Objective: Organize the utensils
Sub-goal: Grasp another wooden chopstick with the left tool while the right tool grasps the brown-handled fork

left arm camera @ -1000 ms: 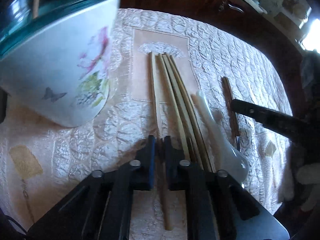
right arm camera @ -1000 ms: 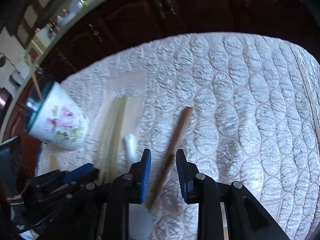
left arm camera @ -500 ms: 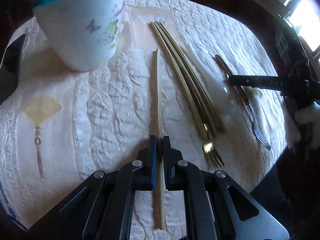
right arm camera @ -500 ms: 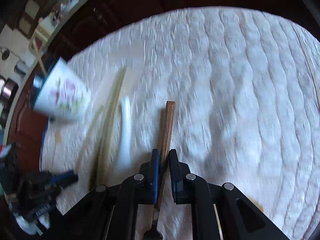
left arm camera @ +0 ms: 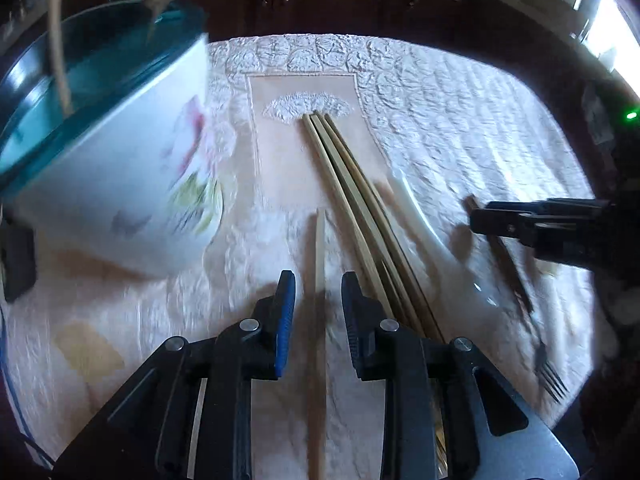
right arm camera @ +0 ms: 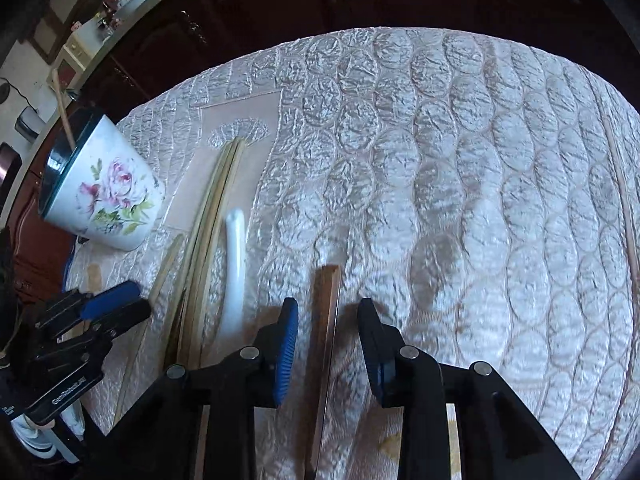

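My left gripper (left arm camera: 318, 292) hangs low over the quilted cloth, its jaws opening. A single pale chopstick (left arm camera: 320, 248) lies between them, free of the pads. Right of it lie a bundle of chopsticks (left arm camera: 348, 184), a white ceramic spoon (left arm camera: 420, 220) and a brown-handled fork (left arm camera: 512, 276). My right gripper (right arm camera: 328, 320) is also opening, and the fork's handle (right arm camera: 328, 300) lies untouched between its blue pads. The floral cup (left arm camera: 120, 184) with a teal rim stands at the left and holds one chopstick (left arm camera: 58, 52).
The table's round edge runs along the back, with dark wooden cabinets (right arm camera: 280, 12) behind it. A black object (left arm camera: 16, 256) sits at the left edge beside the cup. One more chopstick (right arm camera: 624, 208) lies far right on the cloth.
Both grippers were shut half a second ago, the left on the single chopstick and the right on the fork's handle. Both have let go, and the pieces lie on the cloth.
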Demonstrator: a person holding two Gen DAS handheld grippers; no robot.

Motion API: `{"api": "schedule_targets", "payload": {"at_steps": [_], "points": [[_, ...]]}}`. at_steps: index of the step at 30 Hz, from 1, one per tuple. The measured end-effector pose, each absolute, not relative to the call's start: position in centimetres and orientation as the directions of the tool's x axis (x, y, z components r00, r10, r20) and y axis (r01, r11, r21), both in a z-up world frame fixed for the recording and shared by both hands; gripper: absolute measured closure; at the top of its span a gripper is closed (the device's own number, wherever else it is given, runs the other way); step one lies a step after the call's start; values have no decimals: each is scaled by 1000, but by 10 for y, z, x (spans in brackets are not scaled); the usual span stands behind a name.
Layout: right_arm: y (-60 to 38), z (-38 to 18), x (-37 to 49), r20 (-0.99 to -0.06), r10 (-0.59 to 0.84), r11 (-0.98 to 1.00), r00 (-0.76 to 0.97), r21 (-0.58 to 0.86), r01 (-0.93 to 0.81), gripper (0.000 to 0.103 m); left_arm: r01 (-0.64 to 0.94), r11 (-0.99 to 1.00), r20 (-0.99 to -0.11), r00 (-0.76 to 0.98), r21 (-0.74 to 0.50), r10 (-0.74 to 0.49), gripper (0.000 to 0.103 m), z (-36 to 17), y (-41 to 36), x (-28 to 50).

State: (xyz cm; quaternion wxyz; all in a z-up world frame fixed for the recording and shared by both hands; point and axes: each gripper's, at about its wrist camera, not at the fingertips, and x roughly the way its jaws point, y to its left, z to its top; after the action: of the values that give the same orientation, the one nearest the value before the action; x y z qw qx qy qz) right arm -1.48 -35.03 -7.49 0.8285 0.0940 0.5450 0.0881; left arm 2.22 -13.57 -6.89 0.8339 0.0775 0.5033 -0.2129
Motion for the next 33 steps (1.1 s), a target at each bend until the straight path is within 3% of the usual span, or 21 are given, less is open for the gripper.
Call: {"api": "schedule_targets", "payload": {"at_steps": [3, 4, 6, 7, 13, 18, 22, 27, 28, 30, 33], "points": [[-342, -79, -1, -888, 239, 970, 392, 241, -45, 92, 426, 902, -881, 397, -72, -258, 81, -77, -141, 32], [-342, -80, 2, -888, 240, 970, 392, 240, -49, 92, 431, 900, -879, 400, -71, -261, 83, -76, -141, 33], [-338, -78, 7, -884, 244, 969, 399, 241, -61, 93, 442, 892, -881, 380, -95, -282, 98, -74, -138, 33], [-339, -75, 6, -879, 255, 966, 404, 251, -64, 93, 439, 891, -879, 370, -120, -301, 99, -71, -135, 34], [-341, -27, -15, -809, 318, 946, 494, 301, -116, 94, 429, 861, -806, 385, -275, -449, 99, -28, -91, 18], [-335, -1, -34, -783, 313, 949, 537, 274, -153, 94, 446, 865, -811, 404, -230, -424, 99, -21, -86, 8], [-341, -1, -41, -779, 301, 952, 550, 272, -136, 94, 438, 878, -838, 390, -194, -380, 85, -45, -107, 11], [-342, 10, -49, -765, 309, 950, 565, 279, -141, 94, 440, 892, -887, 366, -102, -282, 85, -81, -133, 24], [-341, 13, -50, -761, 311, 949, 570, 276, -149, 94, 446, 890, -881, 378, -95, -283, 85, -80, -135, 24], [-347, 19, -58, -751, 316, 948, 580, 279, -156, 94, 460, 882, -884, 367, -97, -289, 97, -78, -137, 23], [-348, 30, -65, -732, 327, 944, 597, 285, -167, 94, 467, 870, -868, 356, -157, -348, 99, -65, -124, 17]]}}
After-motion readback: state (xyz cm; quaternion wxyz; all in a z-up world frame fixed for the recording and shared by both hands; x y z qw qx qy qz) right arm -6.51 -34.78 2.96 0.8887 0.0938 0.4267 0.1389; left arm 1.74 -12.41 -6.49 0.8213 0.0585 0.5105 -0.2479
